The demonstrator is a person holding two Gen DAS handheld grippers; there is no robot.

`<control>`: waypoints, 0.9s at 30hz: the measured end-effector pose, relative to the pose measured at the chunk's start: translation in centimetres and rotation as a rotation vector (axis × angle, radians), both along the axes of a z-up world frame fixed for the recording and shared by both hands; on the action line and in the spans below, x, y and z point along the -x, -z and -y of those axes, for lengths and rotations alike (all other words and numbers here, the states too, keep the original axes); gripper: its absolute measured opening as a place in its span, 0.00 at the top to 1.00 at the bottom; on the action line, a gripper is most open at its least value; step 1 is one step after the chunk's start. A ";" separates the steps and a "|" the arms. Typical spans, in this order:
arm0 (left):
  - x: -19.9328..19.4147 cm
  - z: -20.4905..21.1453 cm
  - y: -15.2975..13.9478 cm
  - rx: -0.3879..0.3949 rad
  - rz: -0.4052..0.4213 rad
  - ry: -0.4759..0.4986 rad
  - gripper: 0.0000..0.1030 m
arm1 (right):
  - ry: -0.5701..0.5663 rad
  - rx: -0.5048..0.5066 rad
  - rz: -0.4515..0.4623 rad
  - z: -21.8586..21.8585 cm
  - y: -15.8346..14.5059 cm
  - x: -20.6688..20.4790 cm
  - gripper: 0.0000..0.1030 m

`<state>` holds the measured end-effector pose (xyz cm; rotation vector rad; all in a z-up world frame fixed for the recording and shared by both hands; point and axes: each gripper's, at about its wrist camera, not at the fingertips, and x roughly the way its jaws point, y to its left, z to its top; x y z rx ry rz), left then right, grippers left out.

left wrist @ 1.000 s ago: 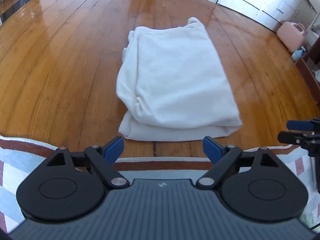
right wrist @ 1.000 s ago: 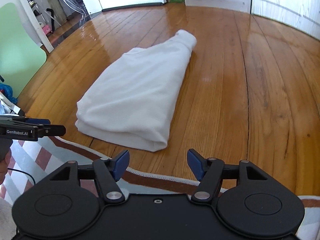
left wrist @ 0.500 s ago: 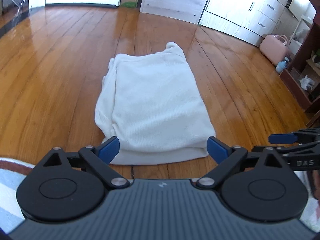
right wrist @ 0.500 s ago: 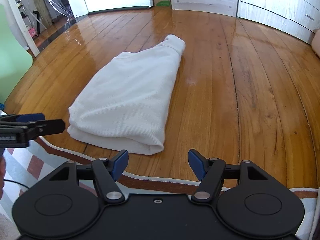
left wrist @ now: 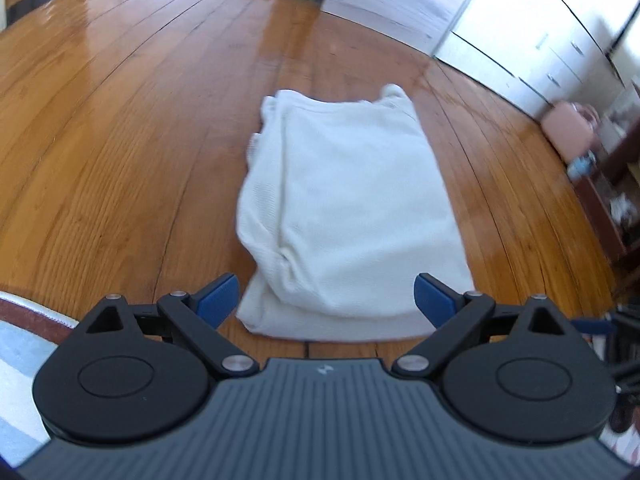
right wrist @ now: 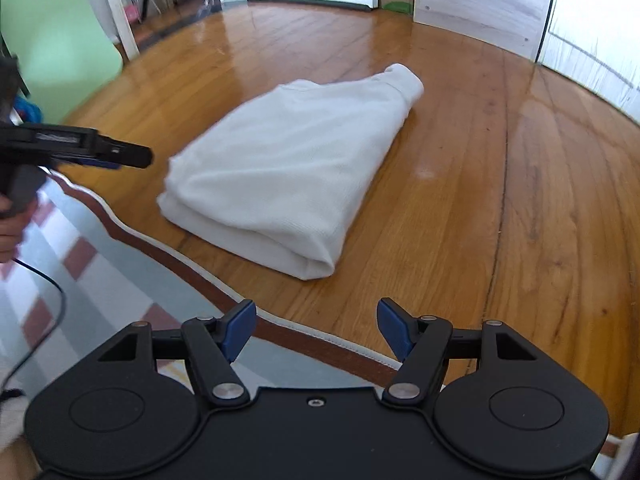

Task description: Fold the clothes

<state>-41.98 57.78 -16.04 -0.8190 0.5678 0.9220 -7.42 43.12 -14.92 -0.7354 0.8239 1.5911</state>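
A white garment (left wrist: 344, 216) lies folded in a thick rectangle on the wooden floor; it also shows in the right wrist view (right wrist: 288, 168). My left gripper (left wrist: 326, 300) is open and empty, held just short of the garment's near edge. My right gripper (right wrist: 316, 330) is open and empty, above a rug's edge, short of the garment's near right corner. The left gripper also shows from the side in the right wrist view (right wrist: 132, 156), left of the garment.
A patterned rug (right wrist: 100, 272) with a brown border lies under both grippers. White cabinets (left wrist: 540, 40) and a pink bag (left wrist: 568, 128) stand far right. A green chair (right wrist: 60, 48) stands at the left. Wooden floor (right wrist: 520, 200) surrounds the garment.
Both grippers have shifted a little and tilted; the garment has not moved. The left gripper has risen at the left of the right wrist view. Both stay open and empty.
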 end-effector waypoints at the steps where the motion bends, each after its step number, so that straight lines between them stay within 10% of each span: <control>1: 0.1 -0.6 0.5 0.006 0.007 -0.012 0.07 | 0.006 -0.005 -0.027 -0.1 0.0 -0.5 0.30; 17: 1.9 -3.3 8.6 0.202 0.188 -0.263 0.09 | 0.328 0.091 -0.561 -9.0 8.0 -5.9 0.30; 20: 3.3 -3.2 8.2 0.247 0.327 -0.251 0.07 | 0.377 0.124 -0.671 -9.9 9.2 -6.5 0.30; 27: 3.2 -3.2 9.6 0.342 0.321 -0.239 0.09 | 0.329 0.175 -0.598 -11.9 10.4 -5.8 0.30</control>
